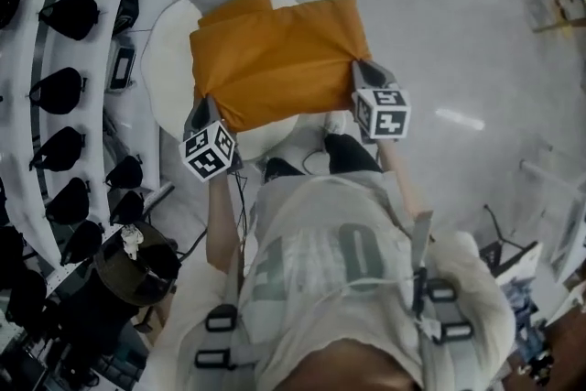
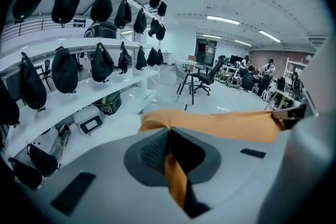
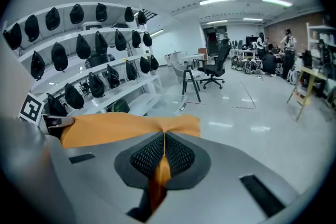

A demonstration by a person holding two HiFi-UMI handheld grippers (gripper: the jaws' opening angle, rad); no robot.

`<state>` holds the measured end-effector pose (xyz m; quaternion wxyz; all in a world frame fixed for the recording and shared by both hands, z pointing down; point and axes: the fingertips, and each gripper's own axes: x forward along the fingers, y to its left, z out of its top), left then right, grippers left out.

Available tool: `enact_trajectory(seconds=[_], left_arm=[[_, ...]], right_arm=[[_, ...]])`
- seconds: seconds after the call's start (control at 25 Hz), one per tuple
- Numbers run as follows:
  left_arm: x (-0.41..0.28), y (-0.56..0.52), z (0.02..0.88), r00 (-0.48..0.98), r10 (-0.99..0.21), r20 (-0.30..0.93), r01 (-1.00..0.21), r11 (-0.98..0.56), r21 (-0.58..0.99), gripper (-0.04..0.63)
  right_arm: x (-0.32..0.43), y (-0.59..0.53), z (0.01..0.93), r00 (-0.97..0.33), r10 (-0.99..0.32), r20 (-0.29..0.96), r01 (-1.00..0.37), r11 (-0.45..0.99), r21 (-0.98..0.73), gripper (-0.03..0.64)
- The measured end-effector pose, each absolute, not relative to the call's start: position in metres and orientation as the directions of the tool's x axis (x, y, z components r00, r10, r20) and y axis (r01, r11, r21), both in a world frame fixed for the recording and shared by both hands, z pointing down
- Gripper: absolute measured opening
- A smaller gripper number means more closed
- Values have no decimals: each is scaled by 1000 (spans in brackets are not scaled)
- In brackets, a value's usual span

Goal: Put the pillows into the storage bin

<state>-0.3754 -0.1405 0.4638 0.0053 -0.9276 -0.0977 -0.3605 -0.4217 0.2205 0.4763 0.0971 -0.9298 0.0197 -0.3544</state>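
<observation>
An orange pillow hangs in the air between my two grippers, spread flat above a round white bin. My left gripper is shut on the pillow's near left corner, and orange fabric is pinched between its pads. My right gripper is shut on the near right corner, with the cloth squeezed between its ribbed pads. A second orange pillow shows behind the held one, over the bin. In both gripper views the pillow stretches across toward the other gripper.
White curved shelves hung with several black caps run along the left. A dark bag and clutter lie at the lower left. The person's legs and shoes stand just behind the bin. Glossy floor spreads to the right.
</observation>
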Motion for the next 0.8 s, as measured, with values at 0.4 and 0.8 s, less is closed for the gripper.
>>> enact_trajectory(seconds=[0.4, 0.8], left_arm=[[-284, 10, 428, 747, 319, 584, 339, -937, 79, 12], [-155, 84, 420, 779, 314, 543, 339, -939, 56, 12]], right_arm=[[-388, 355, 433, 815, 12, 580, 153, -969, -194, 9], [-278, 425, 426, 831, 24, 556, 155, -970, -189, 9]])
